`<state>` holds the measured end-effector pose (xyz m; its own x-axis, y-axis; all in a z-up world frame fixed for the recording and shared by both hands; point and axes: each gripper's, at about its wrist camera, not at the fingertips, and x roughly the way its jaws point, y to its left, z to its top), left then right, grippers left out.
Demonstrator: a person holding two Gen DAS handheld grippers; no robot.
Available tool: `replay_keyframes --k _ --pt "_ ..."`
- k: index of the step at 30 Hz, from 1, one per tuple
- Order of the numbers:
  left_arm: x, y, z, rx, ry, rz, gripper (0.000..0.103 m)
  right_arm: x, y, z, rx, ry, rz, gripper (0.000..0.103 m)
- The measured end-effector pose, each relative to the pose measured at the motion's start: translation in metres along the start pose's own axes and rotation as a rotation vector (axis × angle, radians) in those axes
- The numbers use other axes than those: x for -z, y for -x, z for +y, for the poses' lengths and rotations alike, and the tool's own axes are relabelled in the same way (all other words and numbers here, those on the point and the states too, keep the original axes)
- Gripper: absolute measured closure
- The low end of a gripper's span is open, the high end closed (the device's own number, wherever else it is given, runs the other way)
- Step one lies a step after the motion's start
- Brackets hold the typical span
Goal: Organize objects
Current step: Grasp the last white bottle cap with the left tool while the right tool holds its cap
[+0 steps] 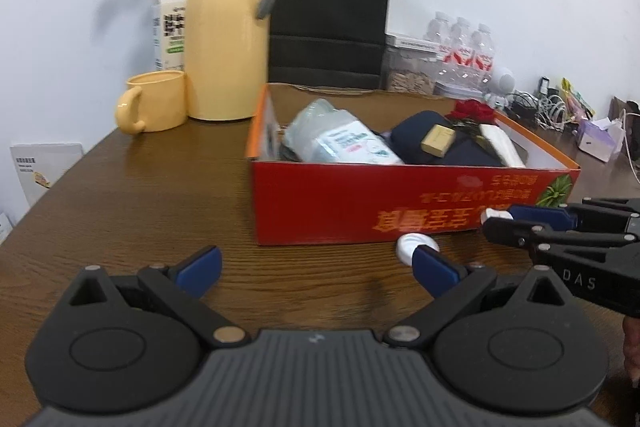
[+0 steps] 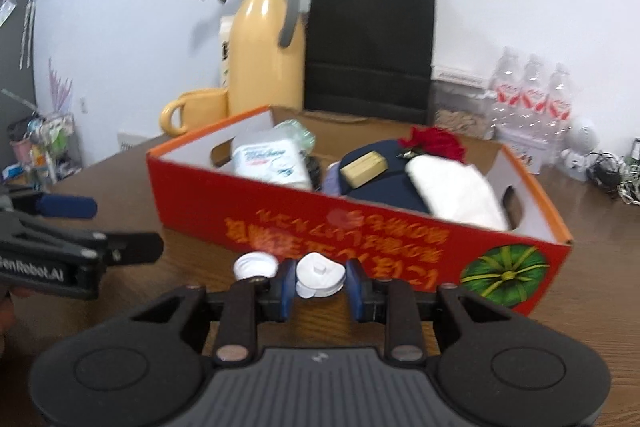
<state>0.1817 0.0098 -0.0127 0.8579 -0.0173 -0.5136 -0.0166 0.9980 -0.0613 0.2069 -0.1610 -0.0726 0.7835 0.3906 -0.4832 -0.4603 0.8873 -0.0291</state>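
My right gripper (image 2: 320,285) is shut on a small white round piece (image 2: 320,273), low over the wooden table just in front of the red cardboard box (image 2: 280,227). A second white disc (image 2: 256,265) lies on the table immediately to its left. In the left wrist view that disc (image 1: 414,247) rests against the tip of my left gripper's right finger. My left gripper (image 1: 318,269) stands wide open with nothing between its pads. The right gripper (image 1: 500,221) reaches in from the right with the white piece (image 1: 495,215) in its tips. The left gripper (image 2: 120,227) shows at the left edge.
The red box (image 1: 360,203) holds a wipes pack (image 1: 344,143), a dark blue pouch (image 1: 452,151), a tan block (image 1: 438,141) and a red rose (image 1: 472,111). Behind stand a yellow jug (image 1: 226,43), yellow mug (image 1: 154,103), black paper bag (image 1: 332,15), water bottles (image 1: 464,51) and cables (image 1: 540,107).
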Motion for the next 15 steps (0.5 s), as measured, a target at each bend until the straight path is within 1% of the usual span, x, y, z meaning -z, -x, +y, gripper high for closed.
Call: replay_keyframes --k 4,8,12,15 --pt "-0.002 -0.013 -0.021 0.028 -0.015 0.028 0.0 0.0 0.006 -0.014 0.027 -0.02 -0.02 0.077" --pt "-0.005 -0.025 -0.036 0.017 -0.018 0.041 0.0 0.002 0.011 -0.028 0.054 -0.032 -0.036 0.077" --pt "-0.008 -0.037 -0.047 -0.003 -0.007 0.052 0.0 0.004 0.017 -0.038 0.07 -0.043 -0.05 0.077" --pt "-0.008 -0.044 -0.055 -0.016 -0.02 0.058 0.0 0.006 0.022 -0.042 0.074 -0.045 -0.06 0.077"
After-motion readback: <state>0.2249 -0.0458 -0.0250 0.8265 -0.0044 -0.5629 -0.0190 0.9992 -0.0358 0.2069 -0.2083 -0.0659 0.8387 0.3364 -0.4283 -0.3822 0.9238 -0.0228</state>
